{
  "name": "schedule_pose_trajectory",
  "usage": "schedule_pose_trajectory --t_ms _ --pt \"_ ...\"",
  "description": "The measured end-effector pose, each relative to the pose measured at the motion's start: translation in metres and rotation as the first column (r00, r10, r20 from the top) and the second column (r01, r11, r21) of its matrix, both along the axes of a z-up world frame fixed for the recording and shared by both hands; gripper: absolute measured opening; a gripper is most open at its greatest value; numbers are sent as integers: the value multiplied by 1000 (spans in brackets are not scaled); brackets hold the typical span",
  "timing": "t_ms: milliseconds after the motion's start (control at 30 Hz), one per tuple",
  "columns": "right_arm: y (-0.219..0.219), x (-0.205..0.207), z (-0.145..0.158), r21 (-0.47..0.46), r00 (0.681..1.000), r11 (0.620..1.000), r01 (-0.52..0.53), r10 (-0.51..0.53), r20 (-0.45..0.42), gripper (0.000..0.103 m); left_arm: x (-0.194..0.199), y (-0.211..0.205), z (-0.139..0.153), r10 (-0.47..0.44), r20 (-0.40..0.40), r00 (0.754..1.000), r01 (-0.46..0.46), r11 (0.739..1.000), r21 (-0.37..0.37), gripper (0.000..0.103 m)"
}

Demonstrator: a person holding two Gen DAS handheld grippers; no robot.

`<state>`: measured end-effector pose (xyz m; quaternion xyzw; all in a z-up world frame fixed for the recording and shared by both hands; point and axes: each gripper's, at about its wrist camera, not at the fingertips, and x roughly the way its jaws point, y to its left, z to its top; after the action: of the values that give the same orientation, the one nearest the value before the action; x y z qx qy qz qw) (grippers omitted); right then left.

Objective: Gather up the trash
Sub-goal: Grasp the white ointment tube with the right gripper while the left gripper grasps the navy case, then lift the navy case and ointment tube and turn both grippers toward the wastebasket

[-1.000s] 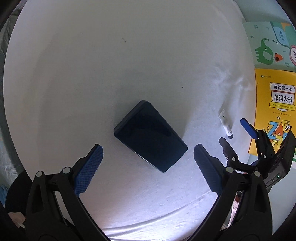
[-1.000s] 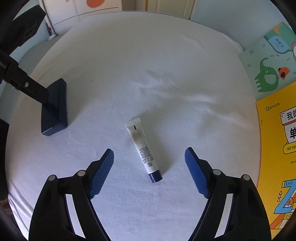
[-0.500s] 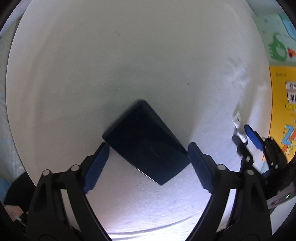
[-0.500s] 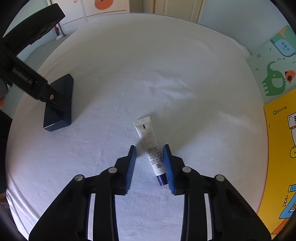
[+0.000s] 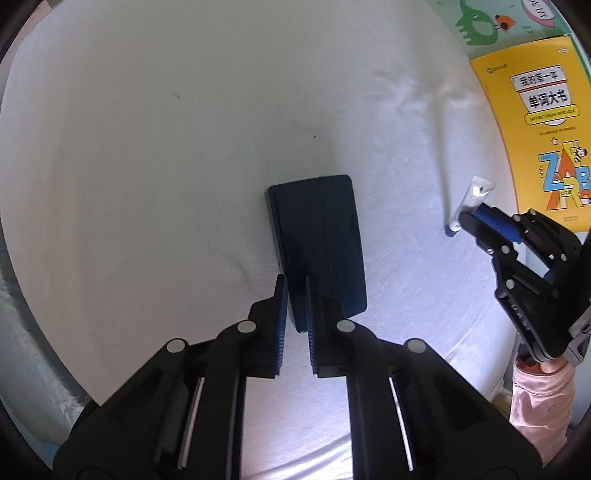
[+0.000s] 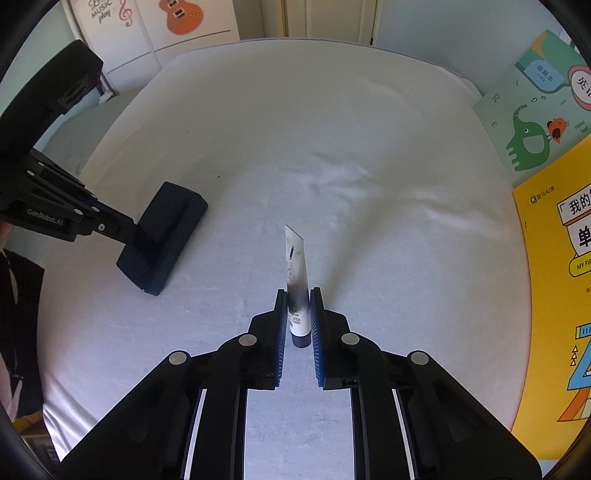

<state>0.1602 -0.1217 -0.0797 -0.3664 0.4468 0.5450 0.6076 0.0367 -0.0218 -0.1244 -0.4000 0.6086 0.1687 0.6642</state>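
1. The left tongs [image 5: 295,295] are clenched on the near end of a dark blue box [image 5: 319,243], which is gripped by its thin sides between the blue pads [image 5: 281,314].
2. In the right wrist view the box [image 6: 162,236] is seen near the left side of the bed [image 6: 332,129], tilted, with the left tongs [image 6: 122,230] clamped on its near left part. Whether its low corner touches the sheet cannot be told.
3. The right tongs [image 6: 298,317] are clenched on a white tube [image 6: 296,269], held near its dark cap, with the flat crimped end pointing away and upward.
4. From the left wrist view the tube [image 5: 472,199] is seen off the sheet, toward the right side of the bed [image 5: 147,147], held in the right tongs [image 5: 476,219].
5. The box and the tube are well apart, the box left of the tube.
6. A yellow book [image 6: 561,295] lies along the right edge of the bed, and a green book [image 6: 535,110] with an elephant drawing lies just beyond it, toward the far right corner.
7. A pink sleeve [image 5: 539,398] is seen behind the right tongs.
8. A guitar picture [image 6: 184,16] is seen on the white panel beyond the far edge of the bed.
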Motion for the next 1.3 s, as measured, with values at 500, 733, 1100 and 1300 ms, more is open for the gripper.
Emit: schedule_pose_trajectory --t_ms 500,733,1100,1300 --pt "11 10 -17 0 999 999 49 -49 11 50 29 -10 -21 39 -68 997 -35 997 62 88" --pt "15 16 -30 -17 1000 1000 9 -9 2 16 53 -33 -19 -77 -114 991 102 966 237 56" --pt "-2 17 -11 44 987 990 132 -127 -101 16 27 -16 -9 -167 -23 986 168 974 151 50" --pt "0 1 15 73 987 987 142 -135 -92 16 3 3 15 -226 14 974 219 955 200 50"
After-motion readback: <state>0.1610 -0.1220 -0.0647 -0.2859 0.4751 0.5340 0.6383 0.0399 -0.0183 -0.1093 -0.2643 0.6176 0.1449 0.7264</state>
